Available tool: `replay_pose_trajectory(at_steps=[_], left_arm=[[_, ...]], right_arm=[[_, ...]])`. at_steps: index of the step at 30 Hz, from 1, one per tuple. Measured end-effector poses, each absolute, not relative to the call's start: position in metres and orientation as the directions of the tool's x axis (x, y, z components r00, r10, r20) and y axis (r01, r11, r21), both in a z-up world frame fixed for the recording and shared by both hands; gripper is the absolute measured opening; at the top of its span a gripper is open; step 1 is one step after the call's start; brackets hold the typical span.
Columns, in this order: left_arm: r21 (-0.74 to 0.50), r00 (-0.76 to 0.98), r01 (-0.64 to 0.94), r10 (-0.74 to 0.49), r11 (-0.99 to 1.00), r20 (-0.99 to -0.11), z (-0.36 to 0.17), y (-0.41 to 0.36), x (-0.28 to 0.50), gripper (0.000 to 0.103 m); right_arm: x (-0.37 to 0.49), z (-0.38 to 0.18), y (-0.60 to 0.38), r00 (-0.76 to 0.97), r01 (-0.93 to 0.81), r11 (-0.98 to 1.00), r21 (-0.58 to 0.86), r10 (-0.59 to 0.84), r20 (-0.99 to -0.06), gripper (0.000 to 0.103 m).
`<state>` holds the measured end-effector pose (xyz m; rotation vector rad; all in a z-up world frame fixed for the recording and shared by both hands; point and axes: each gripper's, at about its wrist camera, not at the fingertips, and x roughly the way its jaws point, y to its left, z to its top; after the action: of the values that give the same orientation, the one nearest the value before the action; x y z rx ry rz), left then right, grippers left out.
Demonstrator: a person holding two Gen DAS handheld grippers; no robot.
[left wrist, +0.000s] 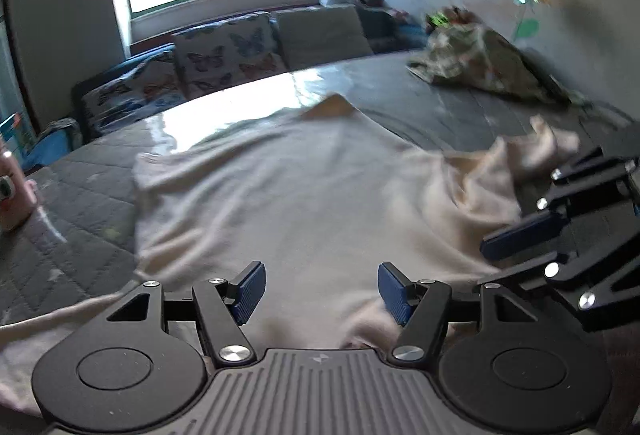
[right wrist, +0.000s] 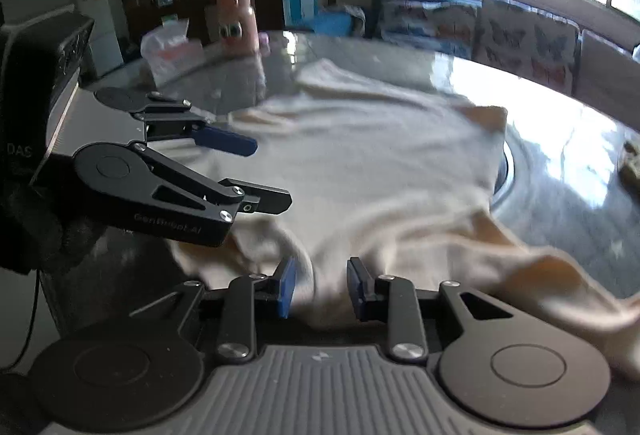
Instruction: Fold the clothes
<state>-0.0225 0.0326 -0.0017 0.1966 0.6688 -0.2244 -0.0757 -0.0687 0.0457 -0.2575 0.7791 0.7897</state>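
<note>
A cream shirt (left wrist: 296, 191) lies spread on the dark quilted table (left wrist: 80, 203), one sleeve bunched at the right (left wrist: 532, 155). My left gripper (left wrist: 322, 291) is open, its blue pads over the shirt's near hem. In the right wrist view the same shirt (right wrist: 372, 163) lies ahead; my right gripper (right wrist: 320, 285) is open with a fold of the shirt's edge between its pads. The left gripper (right wrist: 256, 171) shows at the left of that view, open; the right gripper (left wrist: 520, 231) shows at the right edge of the left wrist view.
A camouflage garment (left wrist: 480, 67) lies in a heap at the table's far right. A pink bottle (right wrist: 236, 21) and a clear plastic bag (right wrist: 168, 51) stand at the far left of the table. A sofa with butterfly cushions (left wrist: 228, 59) runs behind, under a window.
</note>
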Motion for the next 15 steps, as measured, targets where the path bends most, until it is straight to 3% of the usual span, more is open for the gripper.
replay_pose_trajectory(at_steps=[3, 7, 15], left_arm=[[0.139, 0.774, 0.281, -0.139, 0.95, -0.618, -0.003, 0.029, -0.028, 0.066], [0.136, 0.783, 0.277, -0.141, 0.951, -0.605, 0.007, 0.03, -0.024, 0.067], [0.123, 0.775, 0.319, -0.184, 0.94, -0.605, 0.008, 0.01, -0.017, 0.069]], right_arm=[[-0.083, 0.05, -0.083, 0.451, -0.712, 0.697, 0.087, 0.548, -0.705, 0.034], [-0.078, 0.065, -0.11, 0.521, -0.648, 0.756, 0.093, 0.529, -0.67, 0.035], [-0.023, 0.07, -0.194, 0.712, -0.264, 0.959, 0.099, 0.263, -0.651, 0.035]])
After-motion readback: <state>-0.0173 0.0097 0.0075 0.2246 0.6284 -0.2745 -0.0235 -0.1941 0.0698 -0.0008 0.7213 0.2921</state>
